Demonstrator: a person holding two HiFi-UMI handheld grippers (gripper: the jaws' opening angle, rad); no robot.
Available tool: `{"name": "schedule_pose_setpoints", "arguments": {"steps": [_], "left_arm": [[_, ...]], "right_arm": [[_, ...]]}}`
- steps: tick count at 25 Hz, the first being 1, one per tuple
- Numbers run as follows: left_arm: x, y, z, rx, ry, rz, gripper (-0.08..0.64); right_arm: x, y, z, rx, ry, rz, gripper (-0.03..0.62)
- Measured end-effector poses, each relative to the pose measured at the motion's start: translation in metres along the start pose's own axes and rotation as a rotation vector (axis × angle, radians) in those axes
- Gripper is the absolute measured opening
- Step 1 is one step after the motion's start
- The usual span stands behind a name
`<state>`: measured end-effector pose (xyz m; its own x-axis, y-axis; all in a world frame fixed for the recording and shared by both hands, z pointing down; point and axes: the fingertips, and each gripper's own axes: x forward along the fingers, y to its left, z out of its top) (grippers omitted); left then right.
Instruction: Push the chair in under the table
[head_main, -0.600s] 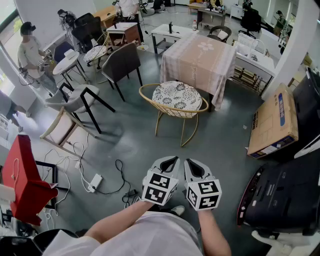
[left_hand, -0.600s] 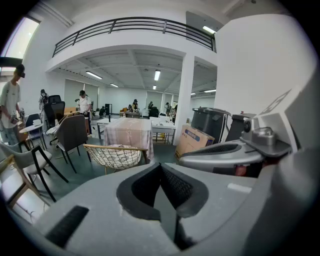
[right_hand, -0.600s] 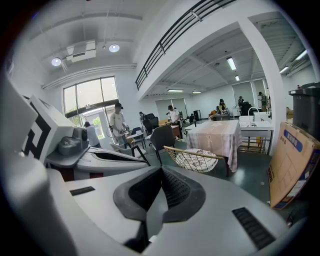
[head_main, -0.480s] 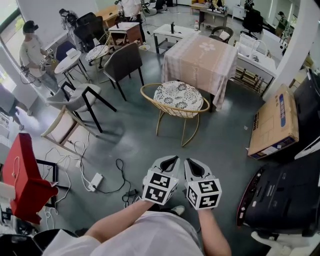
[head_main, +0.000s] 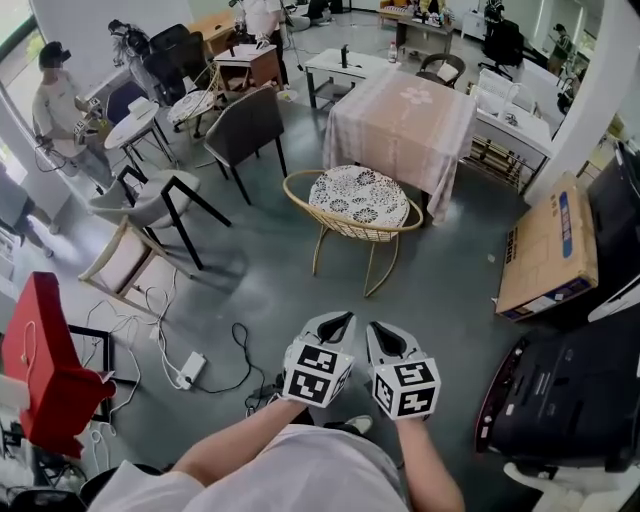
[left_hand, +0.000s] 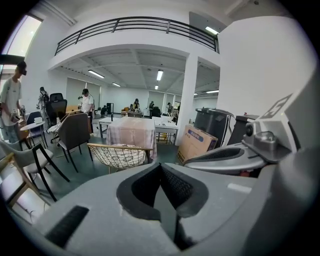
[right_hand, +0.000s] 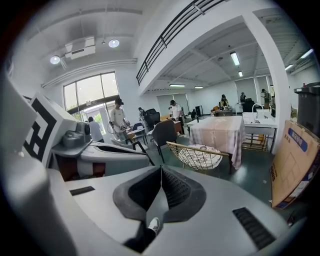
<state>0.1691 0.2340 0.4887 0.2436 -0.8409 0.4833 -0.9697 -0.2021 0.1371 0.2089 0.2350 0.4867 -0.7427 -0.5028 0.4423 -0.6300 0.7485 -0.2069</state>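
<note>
Left gripper and right gripper barely moved, fingers closed, empty, chair beside table, cable nearby

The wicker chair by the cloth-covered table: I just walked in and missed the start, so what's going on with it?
A person holds a gripper in each hand. The left gripper and the right gripper are side by side, both shut and empty, aimed toward the wicker chair. The chair stands in front of the table, not pushed in under it. Neither gripper touches it yet; open floor lies between them and the chair, so the push has not begun.
</note>
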Motion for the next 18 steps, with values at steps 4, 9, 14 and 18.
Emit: {"name": "schedule_pose_setpoints", "arguments": {"steps": [4, 9, 14, 18], "left_arm": [[0.008, 0.03, 0.005, -0.006, 0.004, -0.016, 0.005], [0.027, 0.074, 0.016, 0.004, 0.01, -0.042, 0.005], [0.046, 0.115, 0.024, 0.033, 0.035, -0.074, 0.005], [0.061, 0.147, 0.032, 0.074, 0.052, -0.101, 0.005]], "right_arm": [[0.027, 0.004, 0.007, 0.001, 0.015, -0.017, 0.005], [0.069, 0.006, 0.021, -0.007, 0.026, -0.032, 0.005], [0.105, 0.006, 0.035, -0.031, 0.057, -0.052, 0.005], [0.137, 0.004, 0.045, -0.055, 0.08, -0.074, 0.006]]}}
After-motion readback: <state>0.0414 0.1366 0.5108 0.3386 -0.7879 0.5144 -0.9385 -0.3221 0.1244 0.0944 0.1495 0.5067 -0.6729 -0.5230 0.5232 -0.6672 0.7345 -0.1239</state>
